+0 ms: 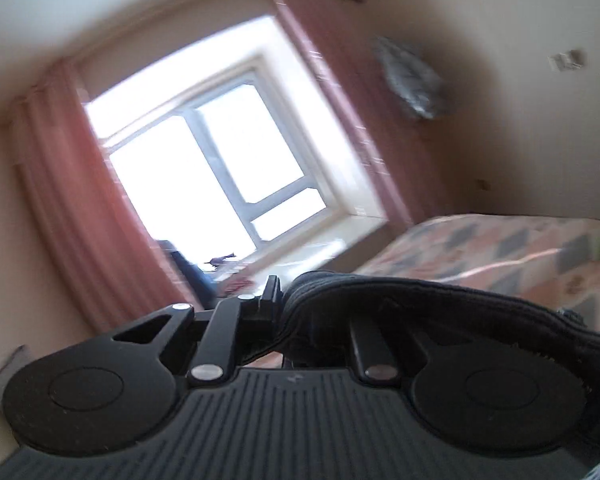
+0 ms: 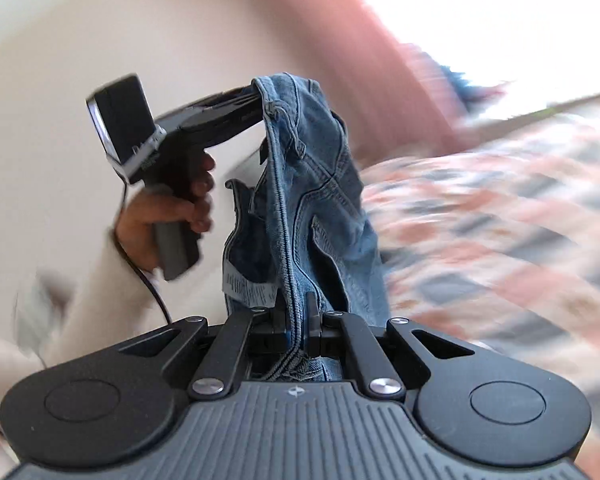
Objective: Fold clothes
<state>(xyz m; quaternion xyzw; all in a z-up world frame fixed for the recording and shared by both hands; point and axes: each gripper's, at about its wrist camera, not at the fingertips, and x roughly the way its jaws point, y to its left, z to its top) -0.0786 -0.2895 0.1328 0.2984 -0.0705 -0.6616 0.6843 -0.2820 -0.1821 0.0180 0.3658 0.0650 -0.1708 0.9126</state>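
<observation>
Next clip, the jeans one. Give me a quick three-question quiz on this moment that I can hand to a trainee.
1. True or false: the jeans lie flat on the patterned bed.
2. In the right wrist view, what does the right claw grip? A) a green cloth B) the denim by the zipper C) a curtain
3. Fill in: the left claw holds the jeans at their ____ edge.

Key
1. False: they hang in the air, held between both claws.
2. B.
3. Top, at the waistband; a hand holds that tool by its handle.
</observation>
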